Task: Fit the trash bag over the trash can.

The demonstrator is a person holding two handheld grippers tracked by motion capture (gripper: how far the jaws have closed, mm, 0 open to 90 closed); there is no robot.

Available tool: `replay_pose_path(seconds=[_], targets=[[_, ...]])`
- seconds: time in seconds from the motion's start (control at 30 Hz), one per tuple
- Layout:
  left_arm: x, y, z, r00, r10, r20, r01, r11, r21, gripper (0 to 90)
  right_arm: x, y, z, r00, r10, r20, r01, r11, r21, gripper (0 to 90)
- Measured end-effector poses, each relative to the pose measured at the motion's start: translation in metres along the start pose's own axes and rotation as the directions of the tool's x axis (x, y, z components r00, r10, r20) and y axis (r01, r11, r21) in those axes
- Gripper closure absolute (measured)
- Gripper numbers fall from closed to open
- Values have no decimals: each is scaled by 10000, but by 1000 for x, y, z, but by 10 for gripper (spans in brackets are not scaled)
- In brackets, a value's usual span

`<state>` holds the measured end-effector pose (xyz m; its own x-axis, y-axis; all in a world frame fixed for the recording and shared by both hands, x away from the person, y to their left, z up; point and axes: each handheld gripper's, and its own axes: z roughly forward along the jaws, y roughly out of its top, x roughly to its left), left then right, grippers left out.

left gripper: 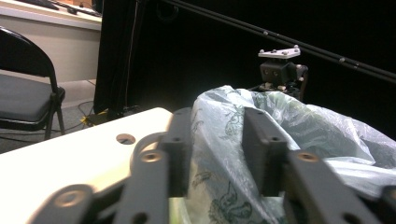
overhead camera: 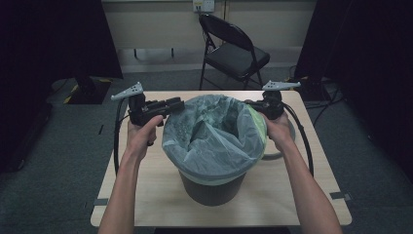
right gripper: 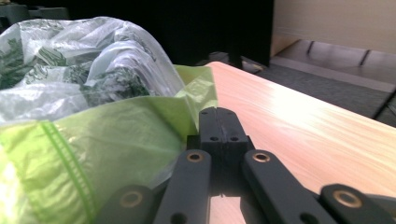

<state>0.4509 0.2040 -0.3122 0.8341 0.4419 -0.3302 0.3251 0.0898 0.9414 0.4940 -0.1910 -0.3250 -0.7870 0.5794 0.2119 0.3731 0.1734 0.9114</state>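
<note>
A: Bin (overhead camera: pixel 210 187) status?
B: Dark, upright on bench (overhead camera: pixel 146 195), mid-bench toward near edge. Pale patterned liner bag (overhead camera: pixel 214 131) draped over rim, mouth open.
A: Left tool (overhead camera: pixel 171 105)?
B: At bin's left rim. Jaws apart, a fold of liner between the pads; gap visible on the left pad's side, so not pressing.
A: Right tool (right gripper: pixel 219 122)?
B: At bin's right rim. Jaws together, tips meeting right at edge of green bag (right gripper: pixel 93 140) film. Pinched or not: cannot tell.
A: Green bag where?
B: Right side of bin, under the pale liner, drawstring band showing.
A: Behind bin?
B: Bare bench, then folding chair (overhead camera: pixel 233 48) on floor past far edge.
</note>
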Motion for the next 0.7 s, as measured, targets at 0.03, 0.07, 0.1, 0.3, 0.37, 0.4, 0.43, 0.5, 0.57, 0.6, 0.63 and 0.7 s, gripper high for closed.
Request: replay_pose_path(seconds=[0.03,0.07,0.1,0.3,0.37,0.4,0.43,0.5,0.57,0.6,0.63,0.7], targets=[[0,0,-1,10000,-81,-3,81,9999,-77,725,-1,2,-3,9998,16,208,-15,10000,-78,788],[0,0,-3,9999,-10,-115,8,9999,-168,766,-1,3,-6,9991,54,410,-47,9998,-184,750],[-1,1,-5,9998,3,-179,-8,9997,-262,806,-2,5,-10,9989,47,468,-31,9994,-343,727],[-3,-2,-21,9983,261,-524,-263,9997,-26,900,7,12,-31,9946,-252,1007,338,9958,-849,592],[-6,-8,-28,9975,339,-616,-336,9994,68,900,11,14,-37,9927,-304,1167,418,9944,-968,564],[-9,-10,-32,9972,421,-623,-420,9991,30,900,12,15,-40,9922,-314,1202,442,9935,-1053,554],[-11,-12,-35,9972,440,-598,-441,9990,-13,900,14,17,-43,9914,-323,1269,464,9929,-1097,552],[-16,-12,-41,9971,497,-575,-499,9987,-25,900,19,22,-47,9905,-411,1312,565,9916,-1159,543],[-18,-11,-45,9970,568,-533,-580,9981,-198,897,25,27,-50,9913,-471,1232,635,9891,-1332,534],[-17,-10,-45,9969,529,-578,-547,9981,-295,872,30,31,-52,9914,-572,1181,741,9867,-1444,533],[-16,-8,-46,9966,507,-642,-529,9981,-326,853,32,32,-52,9916,-650,1119,814,9856,-1485,530],[-12,-3,-43,9976,362,-595,-391,9981,-484,778,40,36,-52,9922,-813,943,955,9829,-1573,520]])
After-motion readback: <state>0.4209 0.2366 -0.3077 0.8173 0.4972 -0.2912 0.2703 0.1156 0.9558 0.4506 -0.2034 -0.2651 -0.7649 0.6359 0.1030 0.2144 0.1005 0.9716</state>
